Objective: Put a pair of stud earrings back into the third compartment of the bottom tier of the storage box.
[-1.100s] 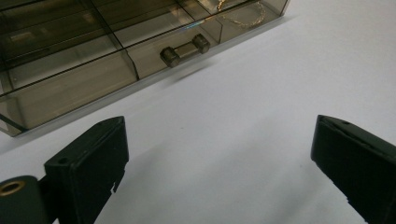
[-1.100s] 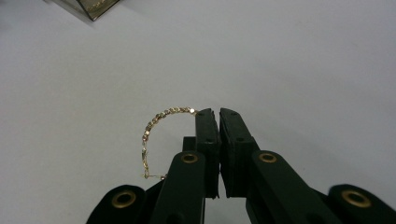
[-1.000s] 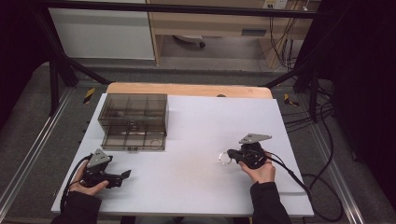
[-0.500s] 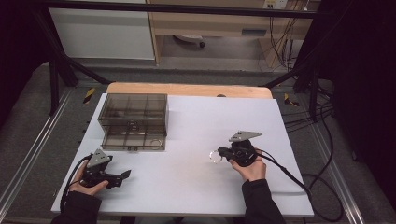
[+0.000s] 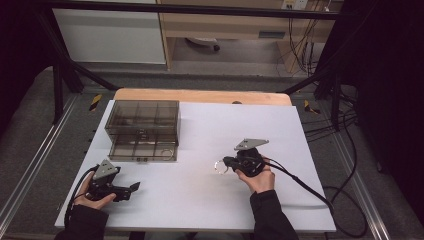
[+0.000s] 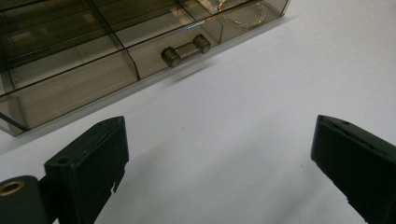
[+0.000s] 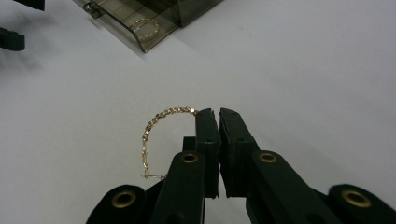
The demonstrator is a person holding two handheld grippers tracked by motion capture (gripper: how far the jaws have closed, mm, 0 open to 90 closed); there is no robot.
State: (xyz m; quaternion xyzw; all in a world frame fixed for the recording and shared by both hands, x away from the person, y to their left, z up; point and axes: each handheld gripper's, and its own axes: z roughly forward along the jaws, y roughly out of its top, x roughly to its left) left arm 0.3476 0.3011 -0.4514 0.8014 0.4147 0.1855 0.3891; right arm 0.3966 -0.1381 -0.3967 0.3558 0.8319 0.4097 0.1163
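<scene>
Between the closed jaws of the right gripper (image 7: 218, 114) hangs a thin gold chain bracelet (image 7: 154, 133), pinched at one end and curving down to its left above the white tabletop (image 5: 200, 200). Well apart at the near left, the left gripper (image 6: 219, 163) rests with its jaws wide open and nothing between them. Beyond both stands a smoky transparent plastic organiser box (image 5: 142, 130) with divided compartments; its lower drawer (image 7: 135, 25) is pulled out, and another gold chain (image 7: 144, 25) lies in one of its compartments.
</scene>
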